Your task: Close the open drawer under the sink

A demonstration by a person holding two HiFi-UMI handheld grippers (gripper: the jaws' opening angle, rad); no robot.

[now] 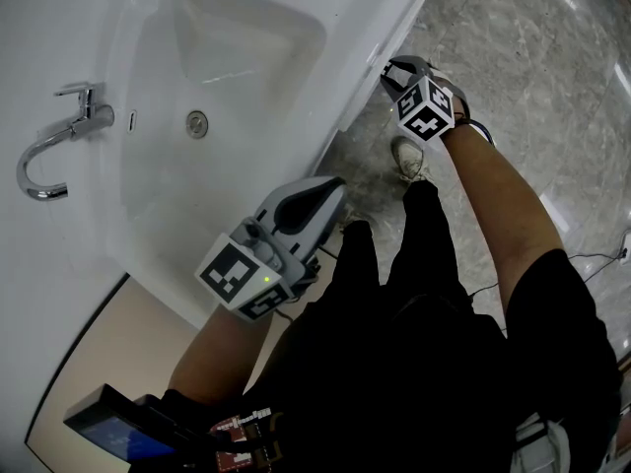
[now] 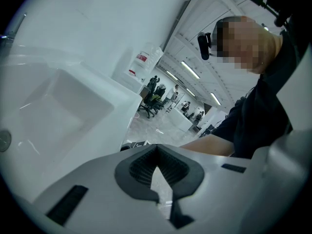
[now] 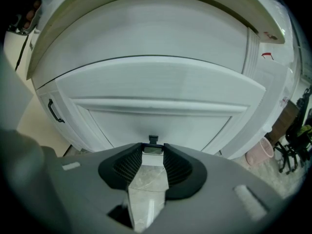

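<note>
Left gripper (image 1: 331, 195) clenched empty by sink (image 1: 158, 195), right gripper (image 3: 153, 155) released before drawer front (image 3: 161, 82), dark tab (image 3: 153, 140) beyond tips, drawer gap unclear.

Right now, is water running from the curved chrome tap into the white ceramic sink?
No: in the head view, no stream leaves the curved chrome tap beside the white ceramic sink.

A: What's underfoot?
B: Grey marbled floor (image 1: 523, 67). A white cabinet (image 3: 161, 121) stands on it, with a shoe (image 1: 407, 156) beside it and a pink basket (image 3: 259, 153) near its end.
A: And the white counter (image 1: 59, 28)?
B: A chrome tap (image 1: 59, 136) next to the basin (image 1: 227, 77).
</note>
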